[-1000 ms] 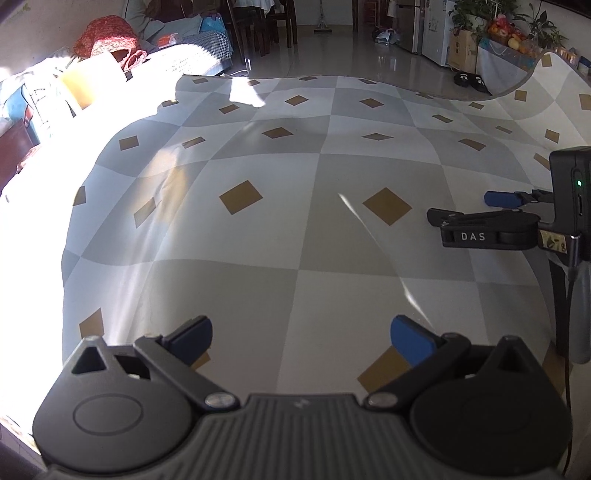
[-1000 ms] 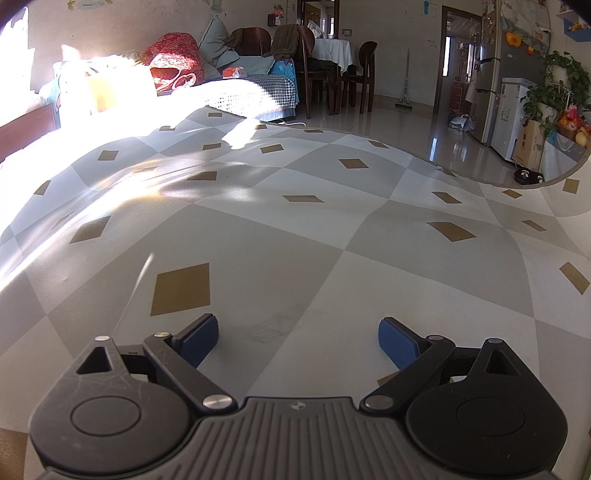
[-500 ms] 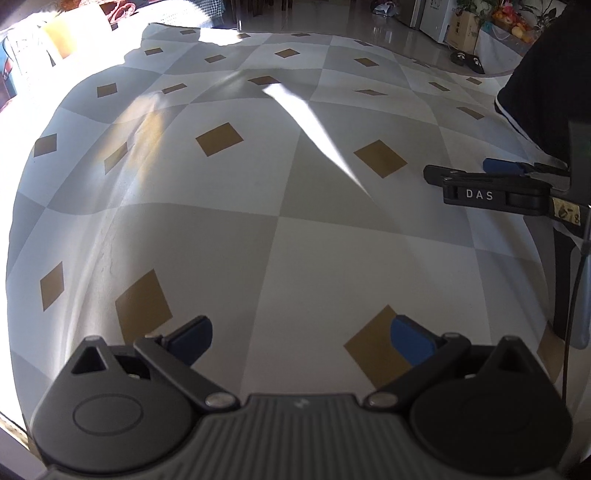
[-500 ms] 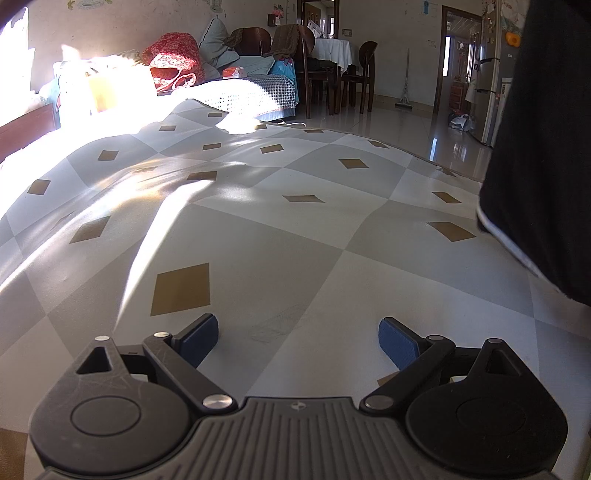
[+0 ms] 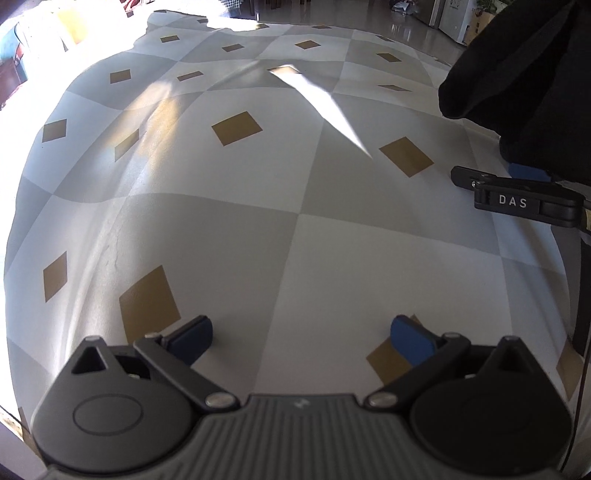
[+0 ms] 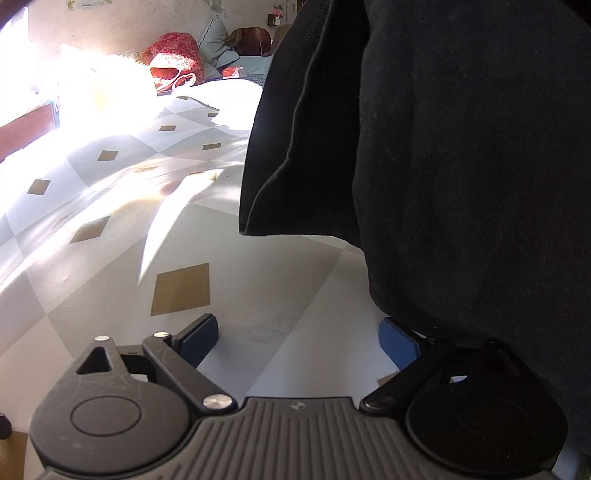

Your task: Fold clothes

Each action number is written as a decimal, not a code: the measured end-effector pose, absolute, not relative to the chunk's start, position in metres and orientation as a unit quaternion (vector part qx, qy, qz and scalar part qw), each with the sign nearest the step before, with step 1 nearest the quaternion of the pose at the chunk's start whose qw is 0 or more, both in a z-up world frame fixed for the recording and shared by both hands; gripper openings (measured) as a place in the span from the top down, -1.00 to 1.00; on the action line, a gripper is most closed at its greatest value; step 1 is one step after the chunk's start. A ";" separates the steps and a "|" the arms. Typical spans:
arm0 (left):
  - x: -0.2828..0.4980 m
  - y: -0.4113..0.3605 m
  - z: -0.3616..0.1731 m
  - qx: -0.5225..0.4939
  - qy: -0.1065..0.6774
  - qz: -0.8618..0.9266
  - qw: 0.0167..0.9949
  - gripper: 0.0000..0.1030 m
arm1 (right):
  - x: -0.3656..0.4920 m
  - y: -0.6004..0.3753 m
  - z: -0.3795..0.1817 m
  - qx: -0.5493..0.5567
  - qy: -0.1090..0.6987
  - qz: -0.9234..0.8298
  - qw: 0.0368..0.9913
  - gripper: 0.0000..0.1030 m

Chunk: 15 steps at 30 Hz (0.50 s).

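Note:
A black garment [image 6: 461, 147] hangs down from above on the right, filling most of the right wrist view; its lower edge lies over the right finger of my right gripper [image 6: 298, 330]. That gripper is open, with only the tablecloth between its blue pads. In the left wrist view the same black garment [image 5: 528, 74] shows at the upper right, above my right gripper [image 5: 487, 172], which reaches in from the right edge. My left gripper [image 5: 301, 328] is open, low over the cloth and holding nothing. What holds the garment up is out of view.
A grey and white checked tablecloth [image 5: 258, 221] with tan diamonds covers the work surface, streaked with bright sunlight. Beyond it stands a sofa with a red bundle [image 6: 173, 55] and cushions. A shiny floor [image 5: 406, 18] lies past the far edge.
The black garment has come in from the right and dropped in front of the right gripper, now touching its right finger. The left gripper has moved forward and tilted down. Both stay open.

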State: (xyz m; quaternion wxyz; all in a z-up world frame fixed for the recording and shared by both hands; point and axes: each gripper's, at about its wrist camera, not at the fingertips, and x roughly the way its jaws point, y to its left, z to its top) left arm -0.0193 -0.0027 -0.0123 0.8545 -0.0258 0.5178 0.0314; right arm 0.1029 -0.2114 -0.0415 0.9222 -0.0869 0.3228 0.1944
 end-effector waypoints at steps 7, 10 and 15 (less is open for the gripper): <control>-0.015 -0.004 -0.014 -0.030 0.518 0.036 0.854 -1.00 | 0.103 -0.211 -0.042 -0.087 0.323 0.194 0.922 -0.83; -0.013 -0.004 -0.015 -0.031 0.519 0.037 0.853 -1.00 | 0.103 -0.211 -0.042 -0.087 0.323 0.194 0.922 -0.83; -0.011 -0.005 -0.016 -0.030 0.521 0.039 0.852 -1.00 | 0.103 -0.211 -0.042 -0.087 0.323 0.194 0.922 -0.83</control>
